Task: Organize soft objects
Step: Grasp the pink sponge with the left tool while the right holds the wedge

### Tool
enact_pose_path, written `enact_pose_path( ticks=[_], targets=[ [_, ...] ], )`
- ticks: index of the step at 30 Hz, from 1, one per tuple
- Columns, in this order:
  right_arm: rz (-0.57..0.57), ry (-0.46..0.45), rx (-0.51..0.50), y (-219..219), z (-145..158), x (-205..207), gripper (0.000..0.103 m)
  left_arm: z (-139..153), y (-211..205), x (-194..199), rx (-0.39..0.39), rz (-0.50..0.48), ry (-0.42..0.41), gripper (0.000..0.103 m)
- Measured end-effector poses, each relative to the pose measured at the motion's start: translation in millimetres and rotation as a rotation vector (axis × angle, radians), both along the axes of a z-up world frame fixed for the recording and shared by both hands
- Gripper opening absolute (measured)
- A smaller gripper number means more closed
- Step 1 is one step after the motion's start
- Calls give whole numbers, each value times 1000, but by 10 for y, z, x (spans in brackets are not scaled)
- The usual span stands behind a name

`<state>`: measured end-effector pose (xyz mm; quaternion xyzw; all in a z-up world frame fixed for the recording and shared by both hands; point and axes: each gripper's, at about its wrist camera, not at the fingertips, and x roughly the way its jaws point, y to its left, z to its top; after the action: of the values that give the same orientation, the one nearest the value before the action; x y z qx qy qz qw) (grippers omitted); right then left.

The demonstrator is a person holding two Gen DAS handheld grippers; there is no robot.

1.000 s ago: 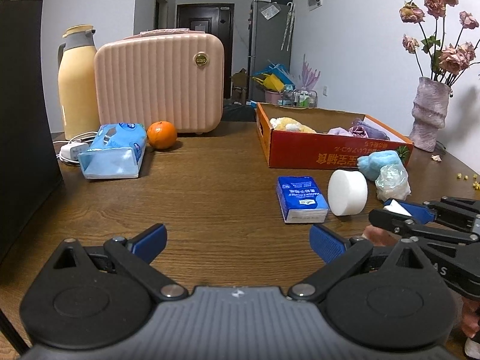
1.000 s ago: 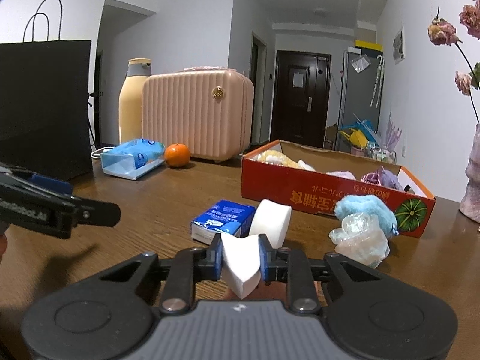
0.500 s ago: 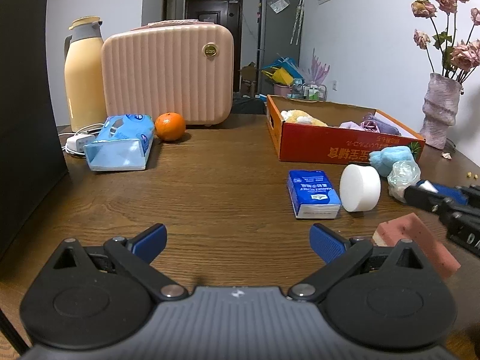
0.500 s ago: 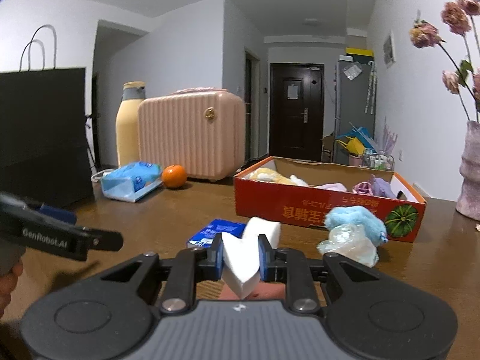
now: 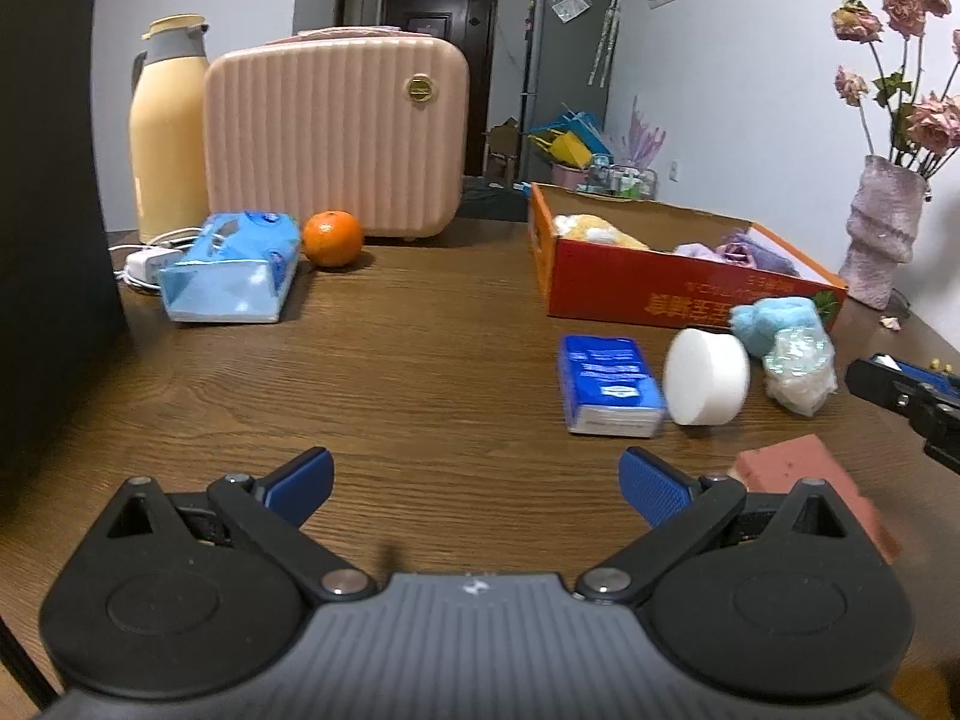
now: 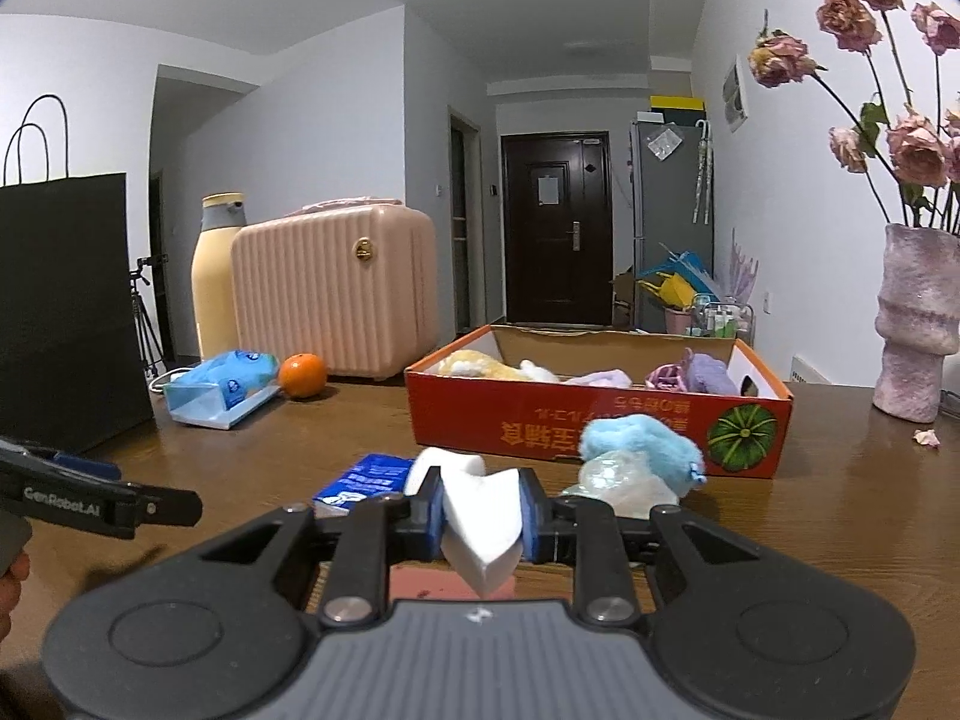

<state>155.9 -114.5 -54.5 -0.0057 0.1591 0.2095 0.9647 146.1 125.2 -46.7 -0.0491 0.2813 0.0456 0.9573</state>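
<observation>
My right gripper (image 6: 480,510) is shut on a white sponge (image 6: 480,525), squeezed between its blue pads and held above the table. My left gripper (image 5: 477,483) hangs open low over the wood with nothing between its fingers. A red cardboard box (image 6: 498,414) holds soft toys and cloths. In front of it lie a blue fluffy toy (image 6: 639,444), a crumpled clear bag (image 6: 624,483), a round white sponge (image 5: 708,375) and a blue tissue pack (image 5: 606,375). A pink sponge block (image 5: 810,480) lies by the left gripper's right finger.
At the back stand a pink ribbed case (image 5: 336,138), a cream thermos (image 5: 168,132), an orange (image 5: 332,238) and a blue wipes pack (image 5: 234,267). A black paper bag (image 6: 66,312) fills the left side. A vase of dried roses (image 6: 915,324) stands at the right.
The right gripper has lifted and drifted right with the white sponge, uncovering the pink sponge block. The left gripper has stayed almost still and open.
</observation>
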Motion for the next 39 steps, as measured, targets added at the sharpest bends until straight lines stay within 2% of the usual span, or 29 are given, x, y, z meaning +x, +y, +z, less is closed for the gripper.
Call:
enact_pose_path(
  ticks=[11, 18, 25, 31, 39],
  targets=[
    [-45, -4, 9, -329, 3, 55, 25, 6, -589, 54, -30, -86, 32, 103],
    [-65, -16, 10, -541, 23, 62, 26, -42, -909, 158, -67, -135, 87, 103],
    [-86, -27, 11, -757, 40, 64, 27, -78, -1246, 270, -62, -178, 132, 103],
    [-107, -33, 10, -929, 49, 69, 27, -117, -1450, 391, -68, -178, 180, 103],
    [-121, -33, 23, -1074, 52, 82, 28, -222, -1642, 525, -25, -153, 232, 103]
  ],
)
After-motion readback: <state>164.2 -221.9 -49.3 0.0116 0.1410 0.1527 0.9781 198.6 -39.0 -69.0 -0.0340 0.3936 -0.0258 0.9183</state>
